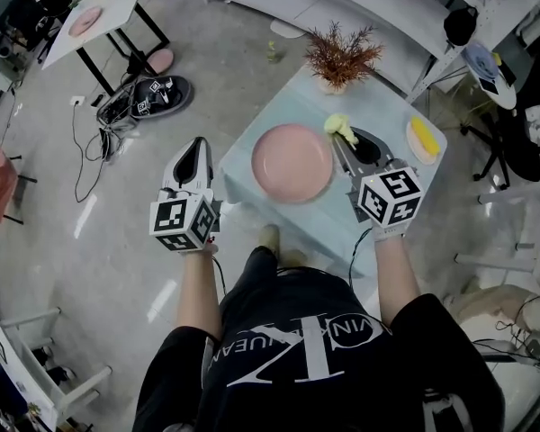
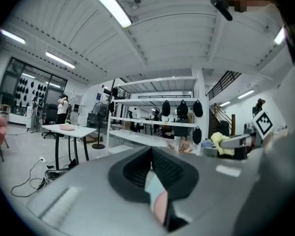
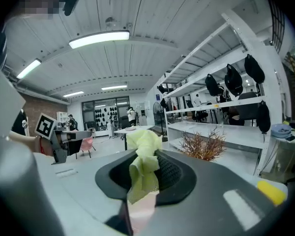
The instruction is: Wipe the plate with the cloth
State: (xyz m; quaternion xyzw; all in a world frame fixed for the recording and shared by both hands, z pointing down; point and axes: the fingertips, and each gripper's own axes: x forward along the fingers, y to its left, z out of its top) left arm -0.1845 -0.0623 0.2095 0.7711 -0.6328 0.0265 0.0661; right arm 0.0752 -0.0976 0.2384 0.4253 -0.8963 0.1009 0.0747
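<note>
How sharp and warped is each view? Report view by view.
Head view: sharp, evenly lit, no glare on the pink plate. Left gripper view: fisheye bend, dark corners, foreground soft. Right gripper view: same bend, ceiling lamp blown out, cloth sharp.

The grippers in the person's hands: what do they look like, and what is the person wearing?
The left gripper and right gripper match: light grey shells tapering to black ribbed jaw pads. Each carries a white cube with black square markers, and a thin dark cable trails from it. The person wears a black short-sleeved T-shirt with white lettering.
</note>
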